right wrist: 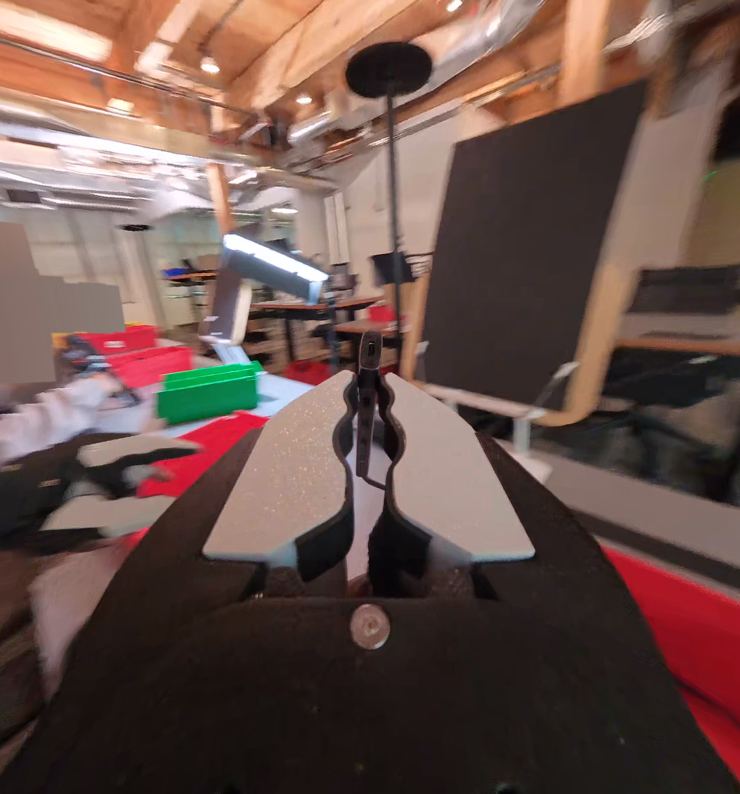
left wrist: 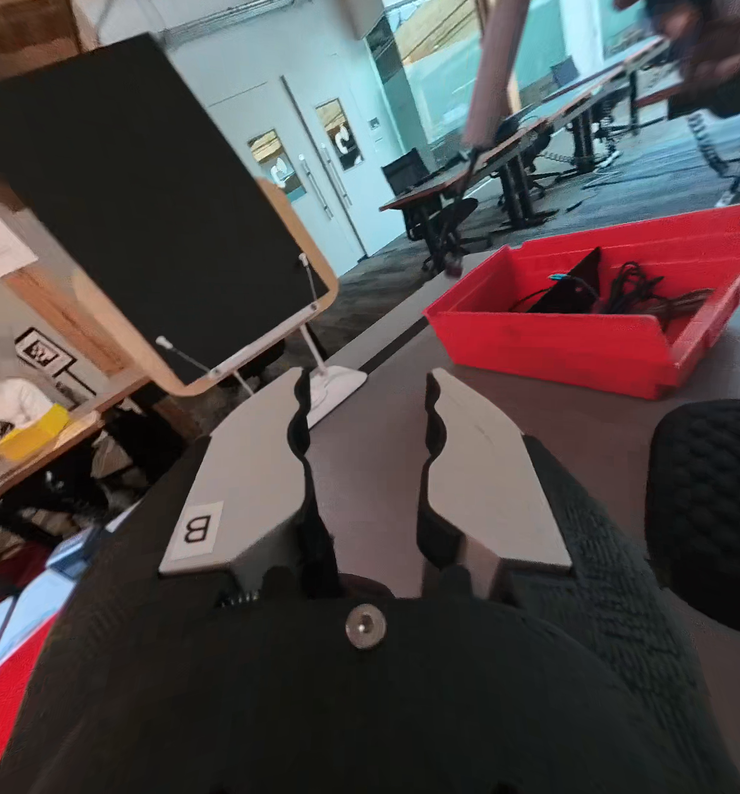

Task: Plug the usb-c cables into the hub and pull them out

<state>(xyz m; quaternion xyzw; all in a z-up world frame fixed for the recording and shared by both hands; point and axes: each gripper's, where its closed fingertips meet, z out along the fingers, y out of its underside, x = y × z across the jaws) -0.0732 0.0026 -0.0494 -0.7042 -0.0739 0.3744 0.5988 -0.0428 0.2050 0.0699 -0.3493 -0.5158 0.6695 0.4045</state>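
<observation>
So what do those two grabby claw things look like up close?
Each hand-held gripper has a chunky black body with a rough, ribbed texture and a round silver screw in the middle. Two flat, pale grey fingers stick out in front, with wavy black pads along their inner edges. The left hand-held gripper carries a small white sticker with a black letter on one finger. The right hand-held gripper has speckled, glittery grey fingers and no sticker showing.

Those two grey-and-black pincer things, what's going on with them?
A person is working two hand-held grippers. The right gripper is clamped on a slim dark metal hub, held up in the air with its end port facing forward. The left gripper is open and empty above the grey table. Black cables lie in a red plastic bin; nothing is plugged in yet.
</observation>
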